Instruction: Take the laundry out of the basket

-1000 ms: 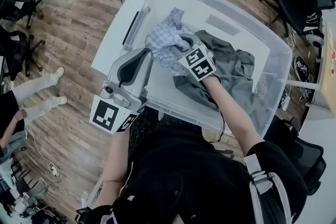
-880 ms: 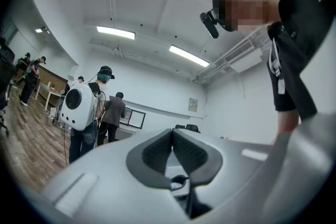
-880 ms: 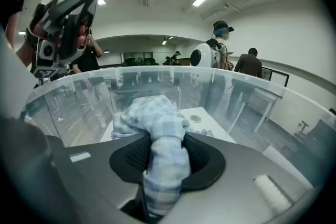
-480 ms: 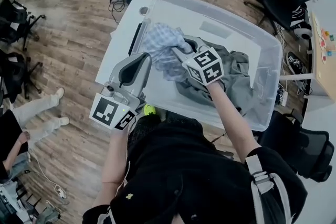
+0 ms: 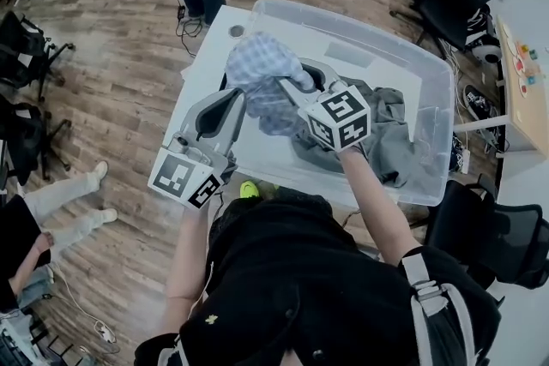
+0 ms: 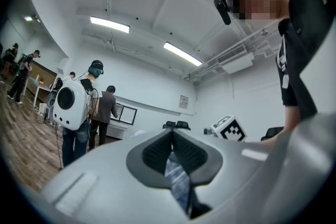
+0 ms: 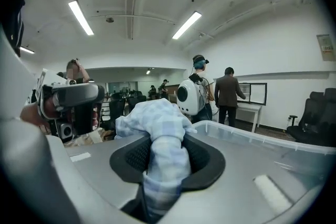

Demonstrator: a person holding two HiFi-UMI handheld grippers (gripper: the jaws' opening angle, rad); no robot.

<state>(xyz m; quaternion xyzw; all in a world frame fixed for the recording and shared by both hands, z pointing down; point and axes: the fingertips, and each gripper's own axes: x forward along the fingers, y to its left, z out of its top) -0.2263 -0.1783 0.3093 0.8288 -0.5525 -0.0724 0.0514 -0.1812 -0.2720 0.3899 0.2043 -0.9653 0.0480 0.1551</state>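
1. Pinching the checked shirt from both sides to hoist it, and it hangs bunched high over the basket's left edge
2. Left gripper points level, jaws pressed tight on a thin fold; right gripper tips slightly down, jaws clamping a thick wad
3. Grey garment lies in the basket's right half
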